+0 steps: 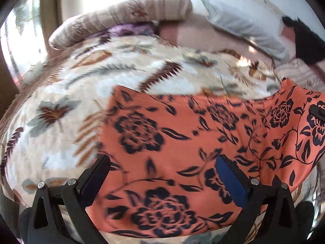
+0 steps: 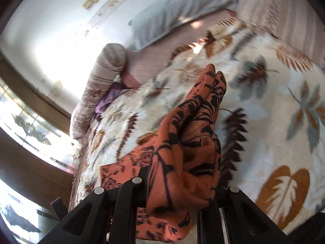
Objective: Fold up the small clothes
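Observation:
An orange garment with dark floral print [image 1: 182, 142] lies spread on a leaf-patterned blanket [image 1: 61, 105]. My left gripper [image 1: 162, 162] is open just above the cloth, its jaws wide apart with nothing between them. In the right wrist view my right gripper [image 2: 182, 187] is shut on a bunched fold of the same orange garment [image 2: 189, 134] and holds it raised off the blanket [image 2: 274, 105]. The right gripper also shows at the right edge of the left wrist view [image 1: 316, 111], at the lifted corner.
A striped bolster [image 1: 121, 18] and a grey pillow [image 1: 243, 26] lie at the far end of the bed. A purple cloth [image 1: 130, 29] is tucked by the bolster. A window [image 2: 30, 126] is to the left.

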{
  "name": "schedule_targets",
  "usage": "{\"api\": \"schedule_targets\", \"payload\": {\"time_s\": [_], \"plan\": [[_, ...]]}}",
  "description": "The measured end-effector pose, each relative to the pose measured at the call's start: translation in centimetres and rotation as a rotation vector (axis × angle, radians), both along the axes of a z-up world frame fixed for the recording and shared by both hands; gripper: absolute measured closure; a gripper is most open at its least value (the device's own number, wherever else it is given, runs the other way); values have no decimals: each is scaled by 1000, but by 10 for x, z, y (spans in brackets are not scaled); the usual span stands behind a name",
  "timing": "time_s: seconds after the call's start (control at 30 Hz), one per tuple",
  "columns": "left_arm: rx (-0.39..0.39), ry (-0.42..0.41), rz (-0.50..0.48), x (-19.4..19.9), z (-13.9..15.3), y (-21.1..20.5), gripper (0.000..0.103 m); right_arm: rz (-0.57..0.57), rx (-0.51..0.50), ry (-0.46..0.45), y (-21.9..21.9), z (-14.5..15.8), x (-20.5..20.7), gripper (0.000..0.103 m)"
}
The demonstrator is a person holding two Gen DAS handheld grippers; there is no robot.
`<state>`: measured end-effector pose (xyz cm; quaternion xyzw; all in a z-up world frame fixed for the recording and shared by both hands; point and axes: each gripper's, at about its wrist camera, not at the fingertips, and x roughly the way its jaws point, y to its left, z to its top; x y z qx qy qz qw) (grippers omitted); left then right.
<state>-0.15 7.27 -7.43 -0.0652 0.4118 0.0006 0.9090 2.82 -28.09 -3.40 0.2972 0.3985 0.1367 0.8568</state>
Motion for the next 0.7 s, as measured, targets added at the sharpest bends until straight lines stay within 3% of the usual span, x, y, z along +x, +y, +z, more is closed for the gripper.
{"api": "schedule_targets", "payload": {"time_s": [0.13,0.2,0.27,0.33,0.37,0.57,0.63,0.7], "plan": [[-56,-57,256,-13,9,96,0,207,-72,-124,115,37,-12,86],[-105,-37,373,-21,2,138,0,307,-119,-106,173,19,-19,86],[-147,-12,437,-31,-8,168,0,410,-193,-5,226,-27,-17,86],[-175,24,455,-38,-19,184,0,497,-241,153,261,-86,-15,85],[-181,30,452,-42,-24,187,0,467,-228,116,261,-90,-21,86],[-216,8,402,-44,-21,183,0,442,-296,30,260,-44,-21,84],[-230,-9,357,-38,-15,177,0,471,-361,24,276,-45,-28,73],[-249,-14,326,-36,-10,174,0,567,-339,80,291,-66,-34,20]]}}
